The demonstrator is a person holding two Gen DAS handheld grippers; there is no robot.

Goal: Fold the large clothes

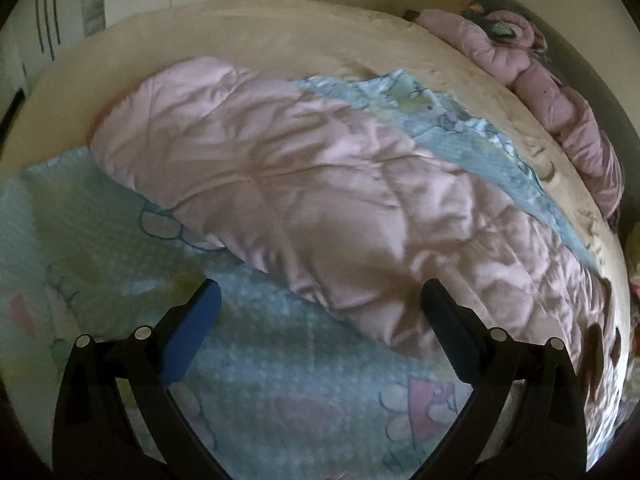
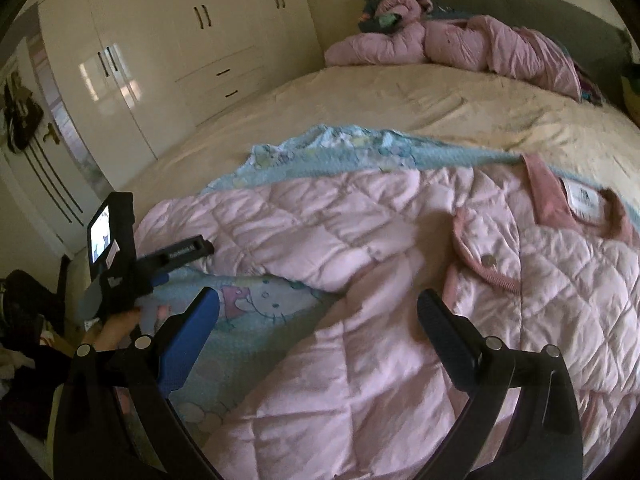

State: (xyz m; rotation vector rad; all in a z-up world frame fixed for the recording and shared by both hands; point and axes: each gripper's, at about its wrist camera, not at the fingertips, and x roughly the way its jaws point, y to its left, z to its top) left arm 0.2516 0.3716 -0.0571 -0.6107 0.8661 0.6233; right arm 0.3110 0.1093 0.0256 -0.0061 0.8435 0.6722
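1. Left gripper: fingers spread wide, nothing held, hovering over the blue printed blanket.
2. Right gripper: released too, empty.
3. Pink quilted jacket: spread just ahead of both, sleeve ahead of the left gripper.

My left camera looks close down along the jacket sleeve toward the wardrobe. My right looks from higher across the bed. Both share the jacket and blanket.
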